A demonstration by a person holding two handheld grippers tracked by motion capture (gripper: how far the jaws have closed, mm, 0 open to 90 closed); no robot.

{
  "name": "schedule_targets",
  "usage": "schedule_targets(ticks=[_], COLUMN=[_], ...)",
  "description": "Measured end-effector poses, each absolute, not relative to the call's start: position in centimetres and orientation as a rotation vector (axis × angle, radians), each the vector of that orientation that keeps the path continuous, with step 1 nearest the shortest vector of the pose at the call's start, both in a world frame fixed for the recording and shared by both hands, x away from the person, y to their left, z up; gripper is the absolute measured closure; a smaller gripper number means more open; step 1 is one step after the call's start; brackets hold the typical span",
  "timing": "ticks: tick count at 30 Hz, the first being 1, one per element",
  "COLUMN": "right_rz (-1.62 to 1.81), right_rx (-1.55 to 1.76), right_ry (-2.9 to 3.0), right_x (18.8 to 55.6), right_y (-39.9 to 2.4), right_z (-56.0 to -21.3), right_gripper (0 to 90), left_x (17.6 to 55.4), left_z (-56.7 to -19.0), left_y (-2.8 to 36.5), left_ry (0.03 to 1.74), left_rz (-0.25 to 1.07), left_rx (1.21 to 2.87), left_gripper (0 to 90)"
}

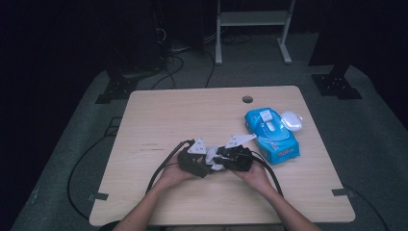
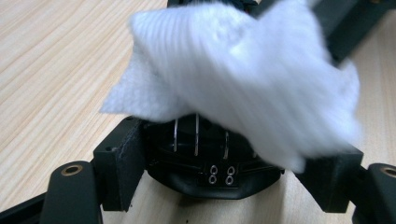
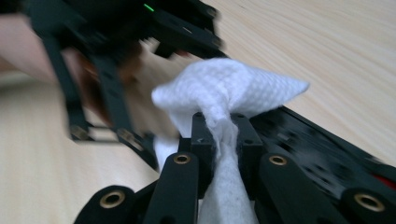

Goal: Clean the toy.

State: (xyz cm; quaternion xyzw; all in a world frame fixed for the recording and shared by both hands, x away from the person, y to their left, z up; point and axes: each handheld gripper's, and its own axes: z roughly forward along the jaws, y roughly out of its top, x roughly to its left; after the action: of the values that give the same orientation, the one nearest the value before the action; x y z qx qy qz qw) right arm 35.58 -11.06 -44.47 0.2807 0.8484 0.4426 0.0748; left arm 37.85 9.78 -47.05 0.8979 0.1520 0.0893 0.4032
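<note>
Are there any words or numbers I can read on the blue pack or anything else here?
No text can be read.
Blue wipes pack: printing on its top and on its front edge, too small and blurred to read.
White wipe, table, both grippers: no words or numbers on them.

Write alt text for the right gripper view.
The right gripper has its two black jaws pinched shut on a white wipe that bunches out above them. Beyond it, blurred, is the left gripper, over a light wooden table.
</note>
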Motion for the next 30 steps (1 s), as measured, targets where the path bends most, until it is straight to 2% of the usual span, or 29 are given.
schedule_targets(ticks=[5, 10, 14, 18, 22, 30], right_rz=[1.126, 1.103, 1.152, 1.287, 1.280, 1.157], right_rx=[0.887, 1.019, 1.030, 0.968, 0.895, 1.095], right_ry=[2.474, 2.430, 2.430, 2.490, 2.516, 2.386], right_x=[36.5, 37.4, 37.2, 36.5, 36.0, 37.7], right_y=[-14.0, -16.7, -16.6, -14.6, -13.1, -17.2], right_z=[-44.7, -45.2, -45.4, -45.3, -45.1, -45.6], right_gripper=[81.2, 81.2, 81.2, 81.1, 81.1, 80.8], left_x=[38.0, 38.1, 38.1, 38.1, 38.1, 38.2], left_z=[-47.0, -47.0, -47.1, -47.1, -47.3, -47.3], left_y=[10.1, 10.2, 10.1, 10.1, 10.2, 10.4], left_ry=[0.383, 0.380, 0.380, 0.380, 0.375, 0.373], left_rz=[0.226, 0.221, 0.222, 0.223, 0.218, 0.206], left_rx=[2.268, 2.268, 2.270, 2.268, 2.276, 2.261], left_gripper=[24.2, 24.2, 24.2, 24.2, 24.2, 24.2])
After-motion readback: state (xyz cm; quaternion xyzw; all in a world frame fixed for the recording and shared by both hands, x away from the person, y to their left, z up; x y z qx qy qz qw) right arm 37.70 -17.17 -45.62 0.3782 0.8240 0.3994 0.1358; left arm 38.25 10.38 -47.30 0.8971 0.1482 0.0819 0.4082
